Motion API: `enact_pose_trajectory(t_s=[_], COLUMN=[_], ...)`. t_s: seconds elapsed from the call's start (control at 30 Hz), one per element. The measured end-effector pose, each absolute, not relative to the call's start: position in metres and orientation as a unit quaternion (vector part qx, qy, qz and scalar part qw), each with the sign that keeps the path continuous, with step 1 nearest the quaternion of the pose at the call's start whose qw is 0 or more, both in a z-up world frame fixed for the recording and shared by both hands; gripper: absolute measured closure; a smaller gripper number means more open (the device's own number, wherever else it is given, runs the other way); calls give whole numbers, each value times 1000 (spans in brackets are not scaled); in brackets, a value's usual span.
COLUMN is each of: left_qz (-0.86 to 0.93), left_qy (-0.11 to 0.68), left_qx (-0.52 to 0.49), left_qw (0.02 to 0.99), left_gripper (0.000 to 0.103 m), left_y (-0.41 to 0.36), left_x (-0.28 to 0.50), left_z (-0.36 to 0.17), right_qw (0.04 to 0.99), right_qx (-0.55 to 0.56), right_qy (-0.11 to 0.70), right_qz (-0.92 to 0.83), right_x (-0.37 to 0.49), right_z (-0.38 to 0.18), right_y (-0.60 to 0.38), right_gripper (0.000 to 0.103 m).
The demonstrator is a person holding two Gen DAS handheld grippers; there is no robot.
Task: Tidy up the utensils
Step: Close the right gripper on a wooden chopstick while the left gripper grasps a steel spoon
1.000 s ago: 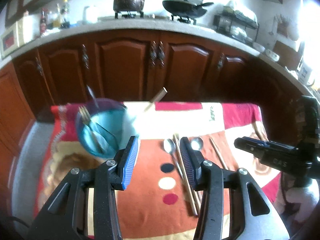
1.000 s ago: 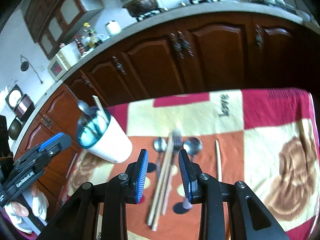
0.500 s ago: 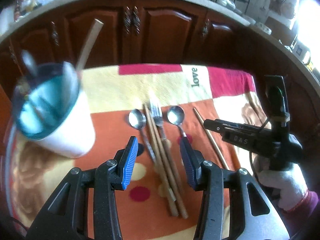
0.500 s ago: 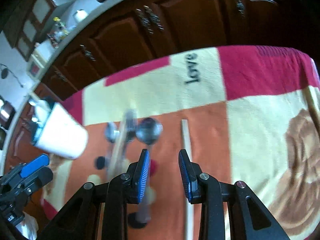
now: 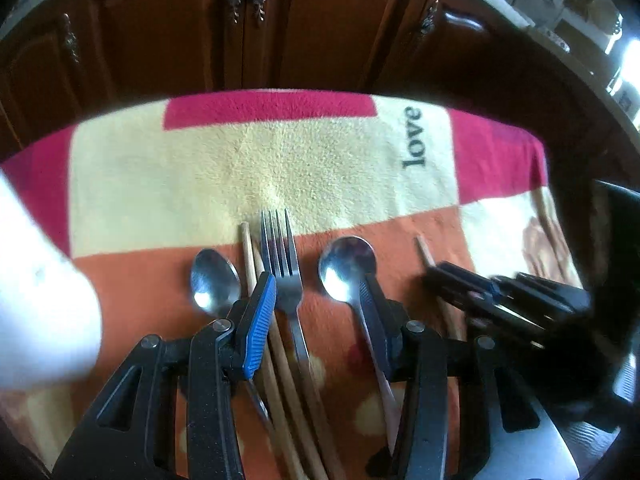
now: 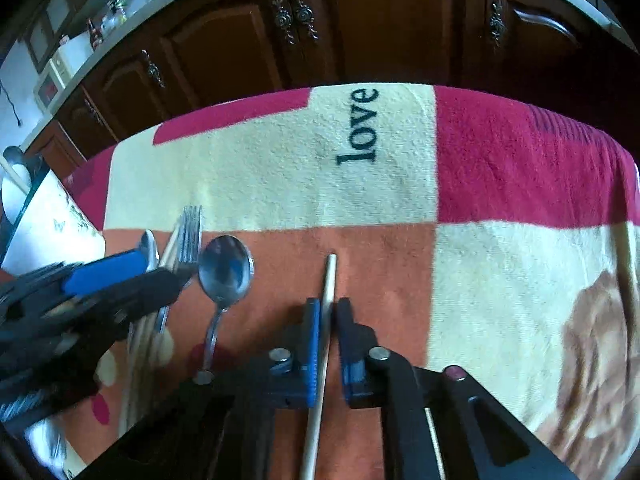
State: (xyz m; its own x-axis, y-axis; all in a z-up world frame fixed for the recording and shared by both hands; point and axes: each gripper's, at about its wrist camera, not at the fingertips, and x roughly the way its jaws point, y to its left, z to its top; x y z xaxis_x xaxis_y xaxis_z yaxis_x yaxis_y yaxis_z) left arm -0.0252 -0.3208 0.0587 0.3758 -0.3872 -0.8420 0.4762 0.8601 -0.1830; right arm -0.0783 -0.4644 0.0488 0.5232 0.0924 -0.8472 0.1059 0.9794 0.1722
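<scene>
On the patterned towel (image 5: 320, 160) lie a small spoon (image 5: 214, 280), two wooden chopsticks (image 5: 250, 256), a steel fork (image 5: 280, 252) and a larger spoon (image 5: 347, 266). My left gripper (image 5: 316, 292) is open, low over them, its fingers straddling the fork. A single chopstick (image 6: 329, 280) lies apart to the right. My right gripper (image 6: 329, 308) is closed down around it, with the stick between the fingers. The white utensil cup (image 6: 48, 228) with a teal rim stands at the left; it also shows in the left wrist view (image 5: 36, 300).
Dark wooden cabinet doors (image 6: 360, 32) stand behind the table. The towel's far edge hangs just beyond the word "love" (image 6: 358, 128). A counter with bottles and an appliance (image 6: 60, 68) is at the far left.
Both grippers dropped lower and closer to the towel. The left moved over the fork. The right moved right onto the lone chopstick and narrowed around it.
</scene>
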Motion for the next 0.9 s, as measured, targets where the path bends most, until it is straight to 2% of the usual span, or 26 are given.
enact_pose_trajectory(t_s=[0.3,0.37,0.47,0.67,0.9], left_qz=[-306,-311,-313,-323,-324], left_qy=[496,496,491,485,474], left_qx=[70,83,87,82,75], left_qw=[810,806,808,809,816], left_gripper=[61,77,91,102,102], left_y=[-346,-352,-354,-349,-334], left_x=[-12,-11,-12,-16,-34], left_z=[43,41,41,53,67], right_qw=[856,852,852,859,871], right_qx=[192,208,203,171,188], right_qy=[479,477,479,480,453], right_qz=[40,50,56,46,40], right_x=[-89,-90,-85,-78,-102], right_z=[41,39,40,44,65], right_y=[-504,-511,-512,-494,-493], right_gripper=[97,97,97,98,98])
